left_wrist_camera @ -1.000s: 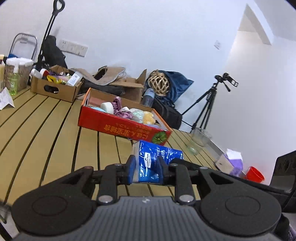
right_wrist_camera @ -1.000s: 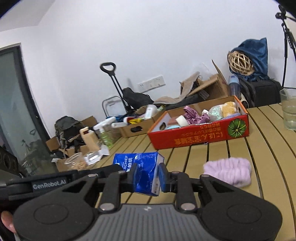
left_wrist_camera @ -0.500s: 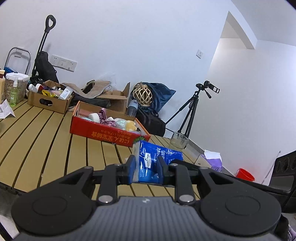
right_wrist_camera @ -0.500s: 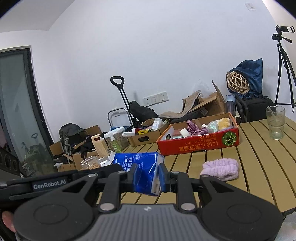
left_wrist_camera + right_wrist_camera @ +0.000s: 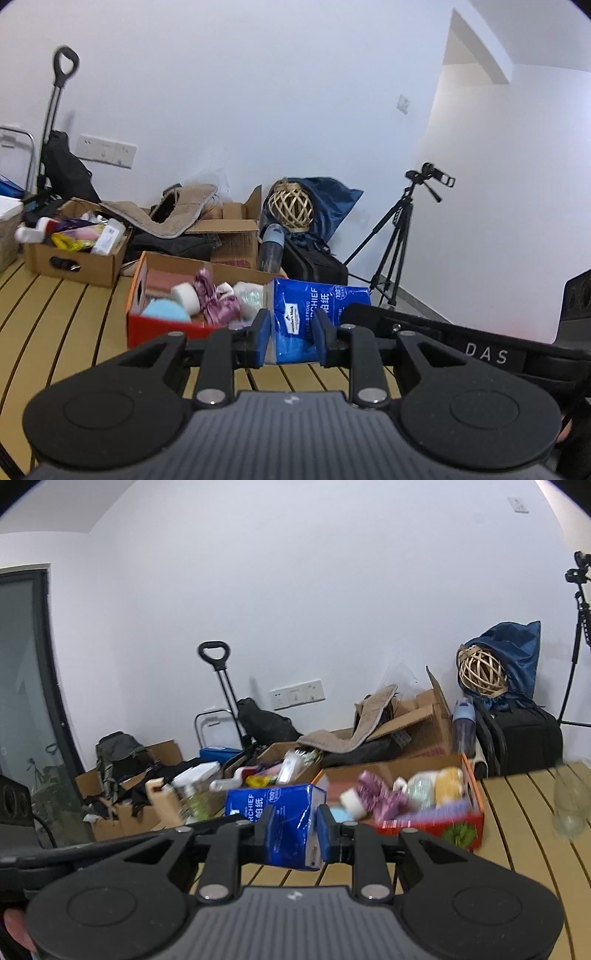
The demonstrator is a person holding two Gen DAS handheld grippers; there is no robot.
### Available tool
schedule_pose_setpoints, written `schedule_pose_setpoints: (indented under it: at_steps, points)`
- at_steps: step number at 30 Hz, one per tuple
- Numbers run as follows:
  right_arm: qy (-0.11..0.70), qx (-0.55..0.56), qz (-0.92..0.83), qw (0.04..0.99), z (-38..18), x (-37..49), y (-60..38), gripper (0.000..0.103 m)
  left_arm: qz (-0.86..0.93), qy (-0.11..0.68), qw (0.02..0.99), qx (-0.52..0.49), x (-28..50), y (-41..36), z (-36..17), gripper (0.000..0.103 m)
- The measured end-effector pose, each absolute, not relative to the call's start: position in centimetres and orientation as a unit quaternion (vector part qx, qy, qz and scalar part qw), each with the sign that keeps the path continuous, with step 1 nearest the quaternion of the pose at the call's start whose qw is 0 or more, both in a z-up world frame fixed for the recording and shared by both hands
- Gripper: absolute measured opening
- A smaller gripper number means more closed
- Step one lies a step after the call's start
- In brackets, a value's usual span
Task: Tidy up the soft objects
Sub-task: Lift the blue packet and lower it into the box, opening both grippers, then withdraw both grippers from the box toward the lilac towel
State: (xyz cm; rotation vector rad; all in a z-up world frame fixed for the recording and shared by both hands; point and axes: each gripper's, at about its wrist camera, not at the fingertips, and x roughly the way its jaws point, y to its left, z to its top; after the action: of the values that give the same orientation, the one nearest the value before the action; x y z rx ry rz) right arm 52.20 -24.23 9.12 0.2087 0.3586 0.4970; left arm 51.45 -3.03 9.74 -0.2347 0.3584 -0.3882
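A blue pack of tissues (image 5: pixel 314 314) hangs above the slatted wooden table, held from both ends. My left gripper (image 5: pixel 292 338) is shut on its near end in the left wrist view. My right gripper (image 5: pixel 293 830) is shut on the other end of the same pack (image 5: pixel 284 814) in the right wrist view. Just beyond the pack stands the red cardboard box (image 5: pixel 162 326) with several soft things in it: a pale blue sponge, a white roll, purple cloth. In the right wrist view the red box (image 5: pixel 436 825) lies to the right of the pack.
A brown carton (image 5: pixel 70 258) full of bottles and packets stands at the table's far left. A drinking glass (image 5: pixel 569 805) stands at the right on the table (image 5: pixel 517 830). Behind the table are bags, cartons, a trolley (image 5: pixel 221 686) and a tripod (image 5: pixel 399 236).
Both grippers have carried the tissue pack up and toward the red box, which now sits close behind it. The purple headband on the table has dropped out of the right wrist view.
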Motion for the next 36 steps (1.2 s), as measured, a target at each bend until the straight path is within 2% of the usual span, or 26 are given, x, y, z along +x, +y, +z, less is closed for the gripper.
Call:
schedule_pose_setpoints:
  at_steps: [5,10,17,20,22,23,25,28,30,32,33,36]
  points:
    - [0.235,0.124,0.236,0.935,9.0,63.6,-24.3,0.022,-0.189,0.236,0.942,-0.144,63.0,-2.2,9.3,0.025]
    - [0.312,0.137,0.220,0.914,5.0,73.8,-23.4,0.022,-0.164,0.308,0.922,-0.166,72.4,-1.2,5.3,0.025]
    - [0.415,0.132,0.181,0.882,-2.6,81.7,-22.1,0.023,-0.143,0.383,0.903,-0.128,77.7,-1.8,-1.1,0.025]
    - [0.438,0.132,0.173,0.872,-4.5,82.9,-21.7,0.025,-0.138,0.385,0.906,-0.112,77.8,-1.9,-2.0,0.026]
    - [0.437,0.133,0.172,0.873,-4.8,82.8,-21.6,0.026,-0.141,0.382,0.908,-0.104,77.5,-1.8,-1.7,0.030]
    - [0.434,0.131,0.173,0.875,-4.6,82.4,-21.7,0.032,-0.137,0.378,0.910,-0.099,77.0,-1.7,-1.3,0.035]
    - [0.421,0.126,0.171,0.882,-3.4,81.6,-22.0,0.038,-0.132,0.371,0.915,-0.088,76.3,-1.6,-0.2,0.037]
    - [0.393,0.110,0.170,0.897,-0.2,79.5,-22.7,0.038,-0.129,0.353,0.923,-0.076,73.9,-1.1,2.0,0.037]
    - [0.375,0.100,0.172,0.905,2.2,77.7,-23.3,0.042,-0.123,0.338,0.931,-0.062,71.8,-0.8,3.7,0.039]
    - [0.357,0.087,0.172,0.914,4.4,75.4,-24.1,0.054,-0.115,0.321,0.939,-0.049,69.6,-0.6,5.3,0.042]
    - [0.348,0.083,0.171,0.918,5.3,74.1,-24.4,0.057,-0.111,0.313,0.942,-0.044,68.3,-0.6,6.1,0.043]
    - [0.329,0.074,0.175,0.925,7.8,70.1,-25.2,0.059,-0.107,0.296,0.949,-0.026,64.2,-0.6,8.1,0.047]
